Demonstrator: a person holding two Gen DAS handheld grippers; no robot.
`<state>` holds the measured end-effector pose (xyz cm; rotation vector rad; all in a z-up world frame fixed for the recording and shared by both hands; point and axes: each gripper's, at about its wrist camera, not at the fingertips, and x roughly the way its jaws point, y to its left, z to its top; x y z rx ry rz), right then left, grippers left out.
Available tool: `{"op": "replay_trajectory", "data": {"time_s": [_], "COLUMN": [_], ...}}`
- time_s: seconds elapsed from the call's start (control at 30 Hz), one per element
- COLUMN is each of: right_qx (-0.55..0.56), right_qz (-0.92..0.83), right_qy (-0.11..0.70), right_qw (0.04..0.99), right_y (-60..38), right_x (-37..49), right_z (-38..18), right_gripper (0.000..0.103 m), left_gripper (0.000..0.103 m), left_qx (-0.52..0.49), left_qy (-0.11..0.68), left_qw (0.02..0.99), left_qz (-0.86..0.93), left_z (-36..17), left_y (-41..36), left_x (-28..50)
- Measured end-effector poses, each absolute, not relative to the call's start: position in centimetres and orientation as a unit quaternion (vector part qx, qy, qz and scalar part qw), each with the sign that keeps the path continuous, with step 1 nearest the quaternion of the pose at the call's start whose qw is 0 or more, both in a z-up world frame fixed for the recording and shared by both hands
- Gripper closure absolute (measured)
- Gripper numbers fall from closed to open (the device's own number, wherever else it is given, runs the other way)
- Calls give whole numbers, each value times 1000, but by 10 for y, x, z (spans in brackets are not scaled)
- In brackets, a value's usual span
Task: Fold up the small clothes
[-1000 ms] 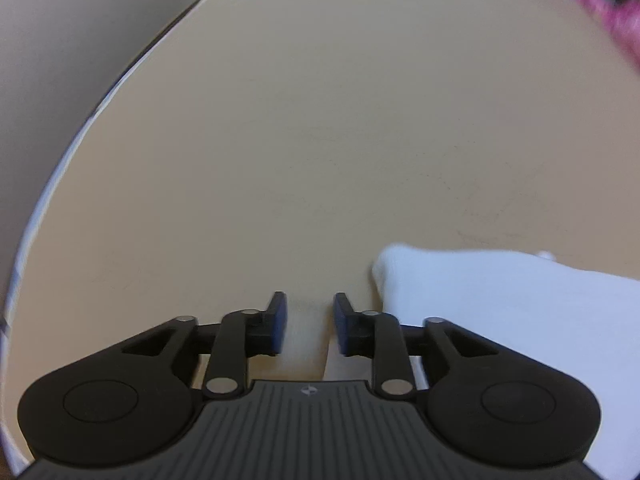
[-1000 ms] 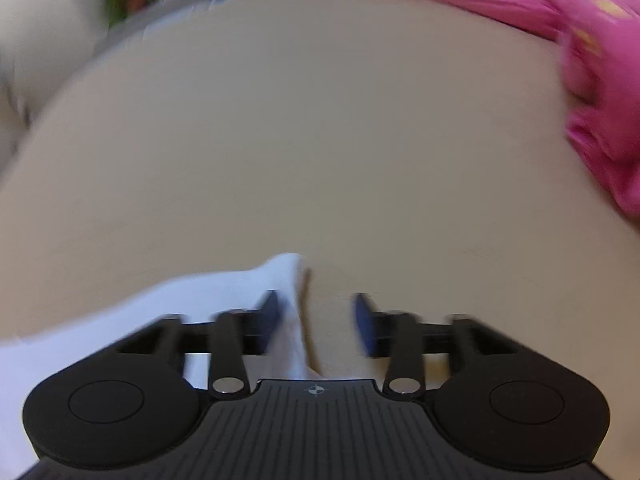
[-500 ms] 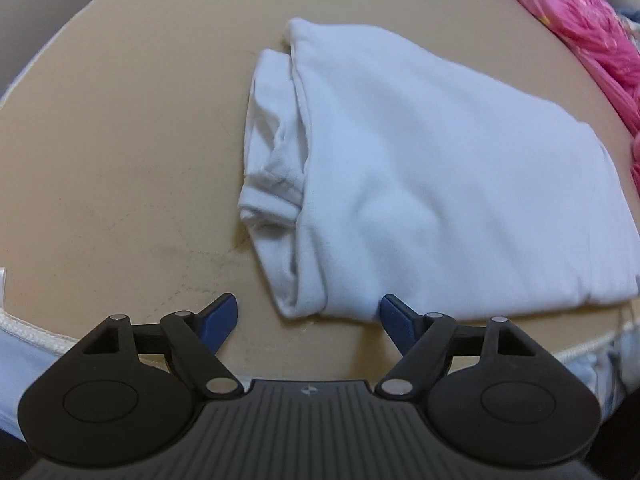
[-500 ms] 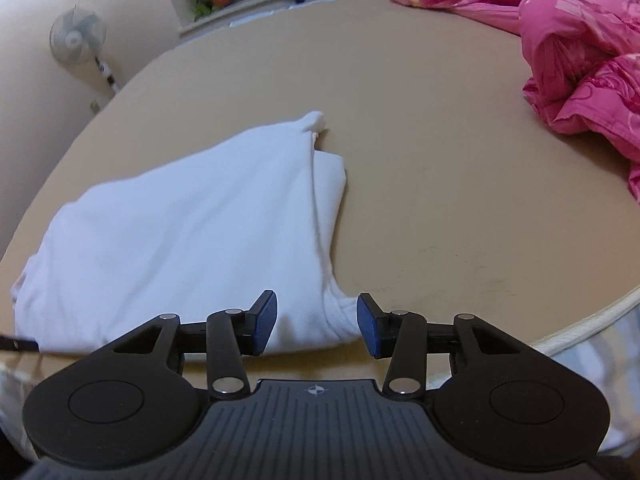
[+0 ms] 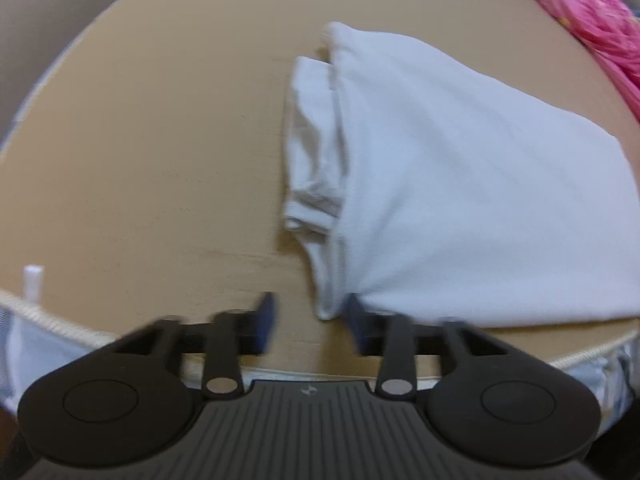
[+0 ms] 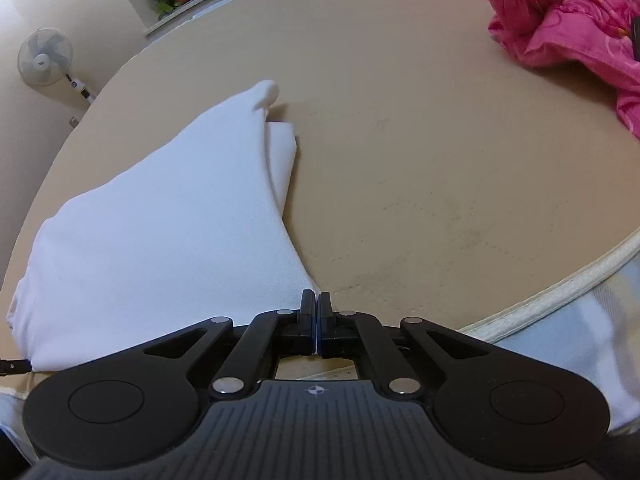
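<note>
Right hand-held gripper pressed together at white garment's corner, pinch unclear; left hand-held gripper spread, blurred.

Bare tan mattress open right of white garment, pink quilt heaped at far right corner, bare mattress left of garment, piped edge near, fan beyond.

Black ribbed tool, blue pads, silver rivets
</note>
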<state>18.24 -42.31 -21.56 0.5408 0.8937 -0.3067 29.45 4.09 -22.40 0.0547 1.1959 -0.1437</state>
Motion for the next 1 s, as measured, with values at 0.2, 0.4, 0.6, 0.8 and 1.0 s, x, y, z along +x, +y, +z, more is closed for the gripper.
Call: {"op": "replay_trajectory", "data": {"time_s": [0.2,0.4,0.6,0.8,1.0], "right_qx": [198,158,115,83,108], "right_qz": [-153,-106,-90,-77,-89], "right_qy": [417,339,327,326,332], "right_qw": [874,921,934,939,933], "right_y": [-387,-301,-230,-209,-209], "right_x": [166,105,72,61,58], "right_z": [-172,-100,-96,-91,-89], "right_gripper": [80,15,15,15,15], "left_gripper": [16,7,7,7,7], "left_qx": [89,97,78,93,104], "left_qy": [526,525,520,507,494], "left_qw": [845,846,850,857,863], "left_qz": [-24,-8,-9,-4,-8], "left_z": [-185,-134,-122,-113,-106], "left_y": [50,36,18,17,16], "left_x": [247,193,162,136,123]}}
